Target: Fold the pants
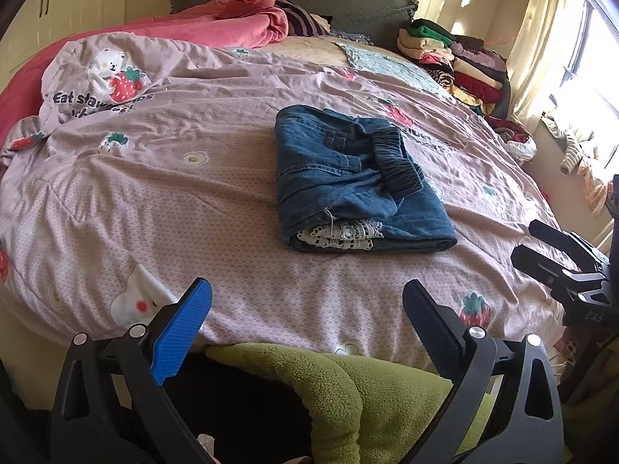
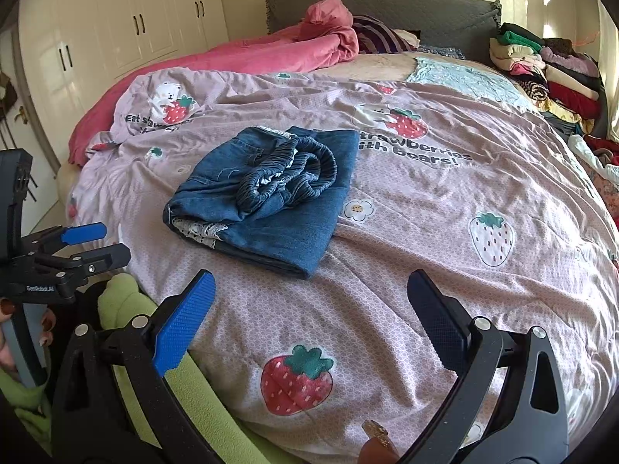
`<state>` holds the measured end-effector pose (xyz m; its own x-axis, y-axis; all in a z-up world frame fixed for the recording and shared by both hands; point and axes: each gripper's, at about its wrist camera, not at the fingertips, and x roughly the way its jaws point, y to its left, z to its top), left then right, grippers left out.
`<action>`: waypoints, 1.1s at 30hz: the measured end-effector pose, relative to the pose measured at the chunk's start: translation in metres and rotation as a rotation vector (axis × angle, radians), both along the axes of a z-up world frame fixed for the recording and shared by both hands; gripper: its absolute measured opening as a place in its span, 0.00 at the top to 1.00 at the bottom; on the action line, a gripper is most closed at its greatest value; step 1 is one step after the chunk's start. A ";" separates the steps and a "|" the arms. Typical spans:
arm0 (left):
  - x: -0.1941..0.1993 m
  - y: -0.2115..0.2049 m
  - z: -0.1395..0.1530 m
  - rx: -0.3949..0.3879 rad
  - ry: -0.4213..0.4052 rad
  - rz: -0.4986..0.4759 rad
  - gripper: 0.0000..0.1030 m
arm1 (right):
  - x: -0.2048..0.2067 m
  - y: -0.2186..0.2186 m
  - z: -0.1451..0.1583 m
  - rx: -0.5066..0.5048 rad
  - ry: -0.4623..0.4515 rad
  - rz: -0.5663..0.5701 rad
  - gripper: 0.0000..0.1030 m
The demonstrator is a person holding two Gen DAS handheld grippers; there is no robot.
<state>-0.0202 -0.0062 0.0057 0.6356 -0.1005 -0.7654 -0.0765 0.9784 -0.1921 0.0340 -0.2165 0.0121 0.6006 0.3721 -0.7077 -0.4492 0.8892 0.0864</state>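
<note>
Now folded pants (image 1: 358, 178) on quilt (image 1: 193, 201)

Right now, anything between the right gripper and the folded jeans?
Nothing but quilt. In the right wrist view, only the strawberry-print quilt lies between the open right gripper and the folded jeans; the left wrist view shows the same bare stretch.

Both wrist cams sit low at the bed's (image 1: 154, 201) foot edge, facing the headboard (image 2: 387, 11). Left cam is left of right; both share the folded jeans (image 1: 348, 178) mid-bed.
</note>
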 end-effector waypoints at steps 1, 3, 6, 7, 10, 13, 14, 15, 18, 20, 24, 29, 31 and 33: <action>0.000 0.000 0.000 -0.001 0.002 0.003 0.04 | 0.000 0.000 0.000 -0.001 0.000 -0.001 0.09; 0.000 -0.001 0.000 0.003 0.003 0.005 0.04 | 0.000 0.000 0.001 0.000 0.000 -0.001 0.09; -0.001 0.000 0.001 0.003 0.004 0.007 0.04 | 0.000 0.000 0.001 0.000 -0.001 -0.001 0.09; -0.001 0.000 0.001 0.007 0.004 0.008 0.04 | 0.000 0.000 0.001 0.000 -0.001 -0.002 0.09; -0.001 0.000 0.001 0.008 0.005 0.008 0.04 | 0.000 0.000 0.001 -0.001 0.000 -0.002 0.09; -0.001 0.000 0.001 0.009 0.005 0.009 0.04 | 0.000 0.000 0.002 0.001 -0.003 -0.002 0.09; -0.001 0.001 0.001 0.011 0.005 0.009 0.04 | -0.001 0.000 0.002 0.001 -0.004 -0.003 0.09; -0.001 0.001 0.001 0.014 0.006 0.011 0.04 | -0.001 0.000 0.002 0.001 -0.004 -0.003 0.09; -0.001 0.001 0.002 0.016 0.007 0.011 0.04 | 0.000 -0.001 0.004 0.001 -0.006 -0.005 0.09; -0.001 0.001 0.002 0.017 0.006 0.011 0.04 | 0.000 -0.002 0.005 0.001 -0.007 -0.005 0.09; -0.001 0.001 0.002 0.016 0.005 0.010 0.04 | 0.000 -0.002 0.006 0.000 -0.006 -0.004 0.09; -0.001 0.001 0.003 0.017 0.005 0.010 0.04 | 0.000 -0.002 0.005 0.000 -0.006 -0.004 0.09; -0.001 0.002 0.003 0.017 0.007 0.010 0.04 | -0.001 -0.002 0.005 -0.001 -0.007 -0.006 0.09; -0.001 0.002 0.002 0.019 0.007 0.012 0.04 | 0.000 -0.003 0.006 -0.001 -0.007 -0.007 0.09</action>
<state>-0.0211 -0.0040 0.0080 0.6312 -0.0780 -0.7717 -0.0897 0.9809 -0.1726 0.0336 -0.2196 0.0184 0.6077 0.3676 -0.7040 -0.4439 0.8923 0.0827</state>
